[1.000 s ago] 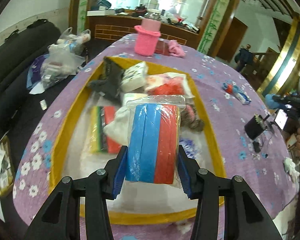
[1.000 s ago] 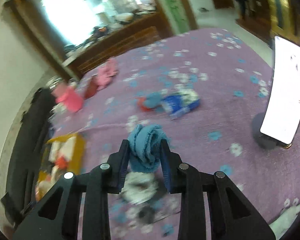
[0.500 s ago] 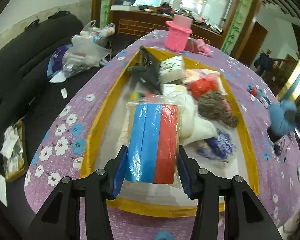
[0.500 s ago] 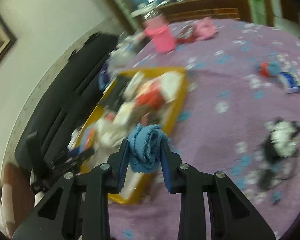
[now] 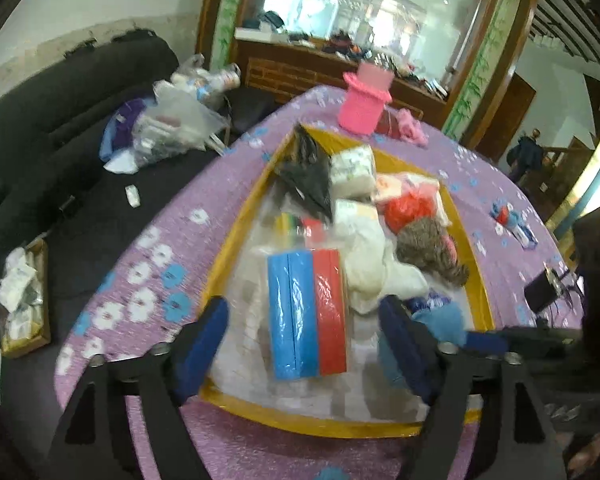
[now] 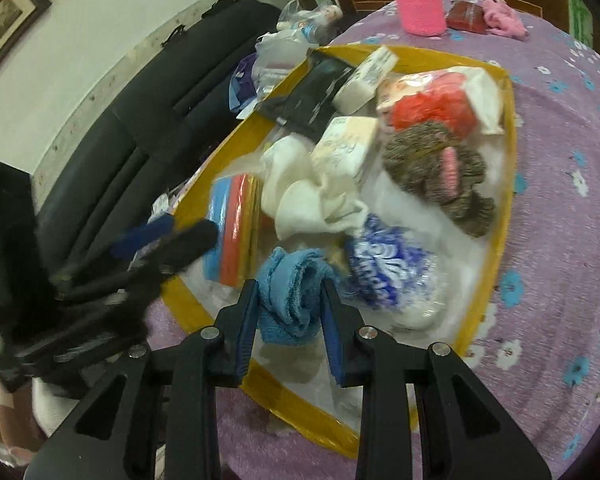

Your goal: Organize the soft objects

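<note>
A yellow-rimmed tray (image 5: 236,236) (image 6: 504,184) on the purple flowered table holds several soft things. The bagged blue and red sponge pack (image 5: 308,312) (image 6: 230,232) lies in its near left part. My left gripper (image 5: 304,336) is open just above and behind the pack, and it shows blurred in the right wrist view (image 6: 168,240). My right gripper (image 6: 288,312) is shut on a blue towel (image 6: 292,296) over the tray's near end; the towel also shows in the left wrist view (image 5: 440,324).
In the tray lie a white cloth (image 6: 304,196), a brown knit item (image 6: 436,168), a red item (image 6: 432,108), white packs (image 6: 348,148) and a blue-white bag (image 6: 384,268). A pink knit basket (image 5: 366,100) stands beyond. A black sofa (image 5: 40,128) lies left.
My left gripper has opened and let the sponge pack down into the tray. My right gripper has carried the blue towel over the tray's near end.
</note>
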Tool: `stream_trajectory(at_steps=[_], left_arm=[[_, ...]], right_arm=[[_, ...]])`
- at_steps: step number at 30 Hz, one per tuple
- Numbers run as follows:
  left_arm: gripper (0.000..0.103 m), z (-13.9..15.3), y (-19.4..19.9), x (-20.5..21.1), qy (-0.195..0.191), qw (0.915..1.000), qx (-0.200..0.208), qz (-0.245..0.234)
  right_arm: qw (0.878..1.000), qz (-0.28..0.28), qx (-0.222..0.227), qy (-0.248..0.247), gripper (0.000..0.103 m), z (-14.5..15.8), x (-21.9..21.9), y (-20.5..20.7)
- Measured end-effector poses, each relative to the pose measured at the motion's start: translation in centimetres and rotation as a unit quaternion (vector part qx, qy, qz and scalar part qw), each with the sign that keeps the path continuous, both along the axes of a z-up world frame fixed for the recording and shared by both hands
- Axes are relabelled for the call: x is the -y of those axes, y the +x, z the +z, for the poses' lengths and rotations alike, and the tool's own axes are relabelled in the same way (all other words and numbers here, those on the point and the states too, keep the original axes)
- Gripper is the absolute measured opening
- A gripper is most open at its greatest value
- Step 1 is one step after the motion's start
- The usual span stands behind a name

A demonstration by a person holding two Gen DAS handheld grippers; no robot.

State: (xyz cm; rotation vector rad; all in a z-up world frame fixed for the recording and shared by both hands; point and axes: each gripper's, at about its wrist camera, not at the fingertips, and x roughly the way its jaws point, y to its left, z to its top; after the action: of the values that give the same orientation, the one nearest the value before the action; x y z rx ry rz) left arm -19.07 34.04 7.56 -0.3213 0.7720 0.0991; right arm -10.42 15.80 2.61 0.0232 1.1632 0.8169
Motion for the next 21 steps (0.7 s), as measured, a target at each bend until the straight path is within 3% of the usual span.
stream_trajectory(at_steps=[2, 5, 10, 21], left_arm=[[0.085, 0.7, -0.5, -0.1, 0.016, 0.9997, 0.013, 0.012], [0.093, 1.5, -1.2, 0.0, 0.043, 0.9982, 0.028, 0.031], [0.093, 1.6, -1.7, 0.9, 0.064, 0.9966, 0.031, 0.04], [0.093, 1.4, -0.8, 2.0, 0.126, 0.9894, 0.02, 0.07]], right_arm=[[1.0, 0.004, 0.016, -0.008, 0.031, -0.2, -0.6, -0.2], [0.999, 0.007, 0.038, -0.017, 0.042, -0.1, -1.4, -0.5], [0.997, 0.01, 0.079, -0.024, 0.056, 0.7, -1.9, -1.1], [0.996, -0.02, 0.086, 0.002, 0.056, 2.0, 1.1, -1.3]])
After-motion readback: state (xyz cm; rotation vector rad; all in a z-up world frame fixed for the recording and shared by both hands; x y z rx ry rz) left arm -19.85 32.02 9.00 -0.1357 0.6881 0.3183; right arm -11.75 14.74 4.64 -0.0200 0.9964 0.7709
